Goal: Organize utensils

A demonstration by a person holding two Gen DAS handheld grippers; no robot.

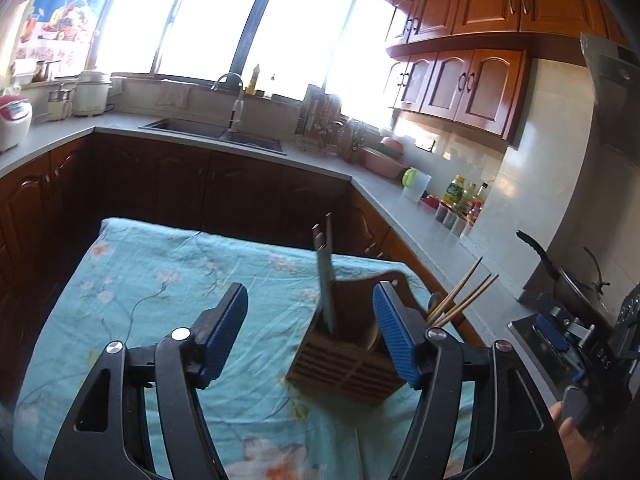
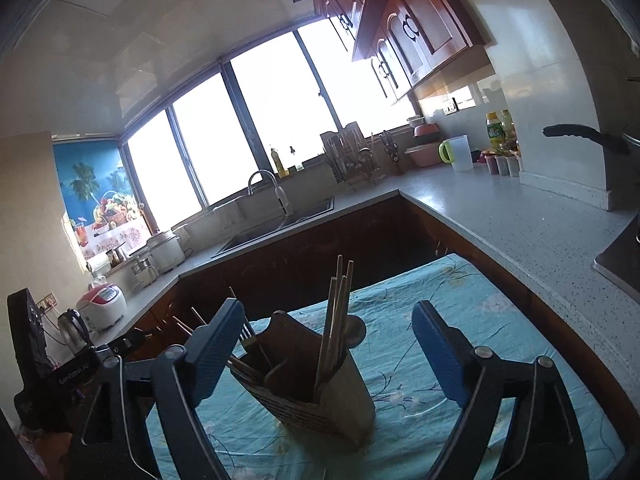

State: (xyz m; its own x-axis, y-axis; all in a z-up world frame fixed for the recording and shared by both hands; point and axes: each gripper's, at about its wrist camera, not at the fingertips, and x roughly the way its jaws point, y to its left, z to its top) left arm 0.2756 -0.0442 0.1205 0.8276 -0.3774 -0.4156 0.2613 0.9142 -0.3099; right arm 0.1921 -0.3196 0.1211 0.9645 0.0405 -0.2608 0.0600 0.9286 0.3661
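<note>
**Both grippers spread, holder upright on the blue cloth**

In your left wrist view, the floral turquoise cloth fills the lower left, its far edge ending against dark wooden cabinets. Your left gripper has its jaws spread, pinching nothing; bare cloth lies between the blue pads. Just right of centre the wooden utensil holder stands on the cloth, partly behind the right pad, with chopsticks slanting out of it to the right. The grey countertop runs down the right side, close beside the cloth's right edge. At the far right edge you see your right gripper and a hand.

In your right wrist view, a rice cooker sits on the counter at left, the sink under the bright windows above centre. Your right gripper is also spread wide and empty, with the holder between the pads but touching neither. Cloth stays open to the right of the holder, up to the counter edge.
</note>
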